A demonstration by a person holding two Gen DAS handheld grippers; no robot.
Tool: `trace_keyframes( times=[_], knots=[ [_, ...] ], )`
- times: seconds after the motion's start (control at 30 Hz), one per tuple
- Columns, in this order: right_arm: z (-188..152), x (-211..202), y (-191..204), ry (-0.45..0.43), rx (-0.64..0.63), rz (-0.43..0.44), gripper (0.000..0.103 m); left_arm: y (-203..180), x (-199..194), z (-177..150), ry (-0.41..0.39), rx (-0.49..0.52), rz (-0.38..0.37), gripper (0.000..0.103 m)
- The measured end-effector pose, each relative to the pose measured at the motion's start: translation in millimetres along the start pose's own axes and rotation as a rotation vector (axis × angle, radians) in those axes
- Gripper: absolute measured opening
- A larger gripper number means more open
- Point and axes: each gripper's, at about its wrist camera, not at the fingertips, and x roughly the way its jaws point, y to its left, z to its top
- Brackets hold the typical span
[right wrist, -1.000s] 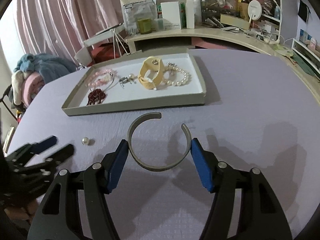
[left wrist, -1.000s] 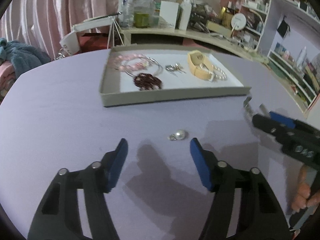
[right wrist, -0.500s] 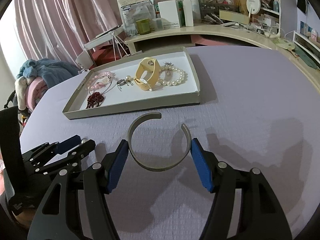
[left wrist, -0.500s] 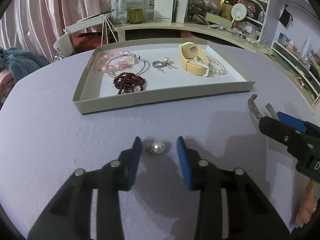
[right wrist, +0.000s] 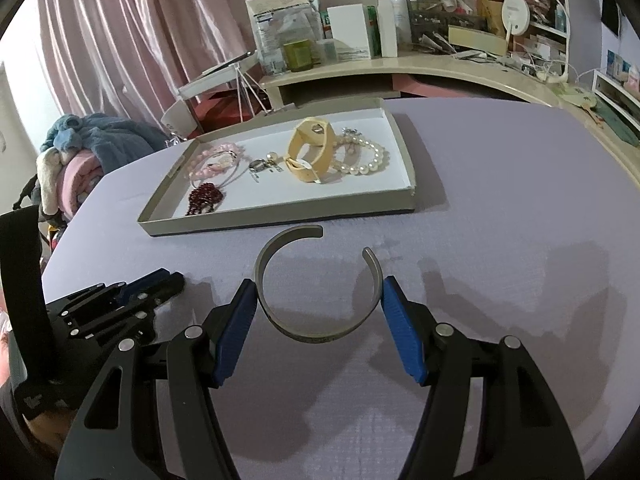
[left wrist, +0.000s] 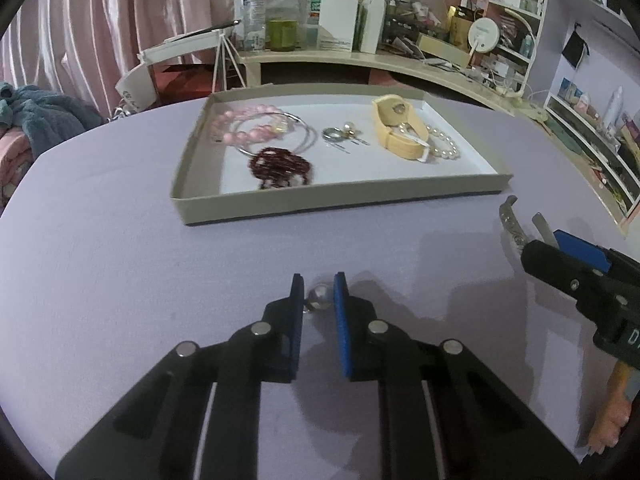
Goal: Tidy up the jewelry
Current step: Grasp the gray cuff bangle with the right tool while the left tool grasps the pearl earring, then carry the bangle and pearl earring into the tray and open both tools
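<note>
- We are pinching a pearl earring (left wrist: 320, 295) between the narrowed jaws of our left gripper (left wrist: 318, 292), low over the lilac table (left wrist: 100, 240).
- We are gripping a silver cuff bracelet (right wrist: 316, 280) across our wide-set right gripper (right wrist: 316, 304), near the jewelry tray (right wrist: 280, 216).

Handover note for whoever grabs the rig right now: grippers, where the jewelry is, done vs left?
Left gripper: closed on the pearl earring, at the purple table.
Right gripper: pads against the silver cuff bangle, in front of the tray.
Done: pink beads, garnet bracelet, yellow watch and pearl bracelet are in the tray.
Left: carry earring and cuff into the tray.
</note>
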Motion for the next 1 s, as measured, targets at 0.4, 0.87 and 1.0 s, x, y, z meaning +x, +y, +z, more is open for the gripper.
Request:
trace_keyframes(
  times=[0.4,0.87,1.0],
  knots=[
    [-1,-4,24,-0.012,-0.047,0.027,0.065,26,-30,1,-0.073,-0.020,-0.009,0.015],
    [0,-5,26,-0.015,-0.052,0.026,0.065,24,-34,0,-0.084,-0.023,-0.026,0.015],
    [1,-5,26,-0.016,-0.053,0.024,0.065,24,-34,0,-0.083,-0.023,-0.027,0.015]
  ],
)
